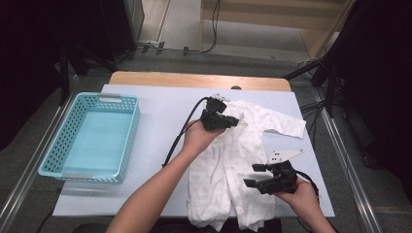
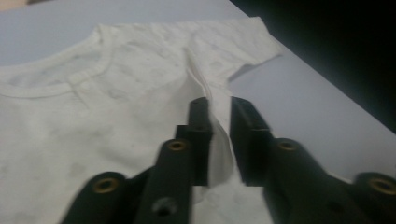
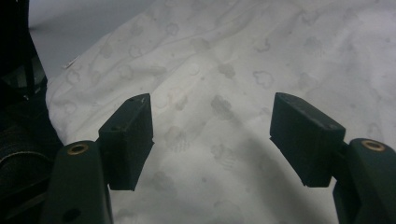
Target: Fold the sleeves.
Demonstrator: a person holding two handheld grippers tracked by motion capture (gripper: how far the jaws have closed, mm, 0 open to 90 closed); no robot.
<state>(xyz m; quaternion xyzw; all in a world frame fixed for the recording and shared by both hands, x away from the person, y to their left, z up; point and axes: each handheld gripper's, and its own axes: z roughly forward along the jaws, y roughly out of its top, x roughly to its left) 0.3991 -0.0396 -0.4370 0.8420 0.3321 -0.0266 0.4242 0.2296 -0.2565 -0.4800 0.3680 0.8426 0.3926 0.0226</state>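
A white baby garment (image 1: 243, 150) with a faint cloud print lies spread on the pale sheet, neck toward the far side and one short sleeve (image 1: 286, 125) out to the right. My left gripper (image 1: 234, 121) rests over its upper chest. In the left gripper view its jaws stand slightly apart (image 2: 219, 109), with a raised fold of the garment (image 2: 116, 93) running between them; the pads do not clamp it. My right gripper (image 1: 250, 175) hovers at the garment's lower right. It is wide open (image 3: 210, 112) above the printed cloth (image 3: 233, 56), with nothing between its fingers.
A light blue plastic basket (image 1: 130, 141) stands at the table's left, with nothing in it. The pale sheet (image 1: 160, 111) covers a wooden table whose far edge (image 1: 194, 80) shows. Cables trail from both grippers. Dark stands and floor surround the table.
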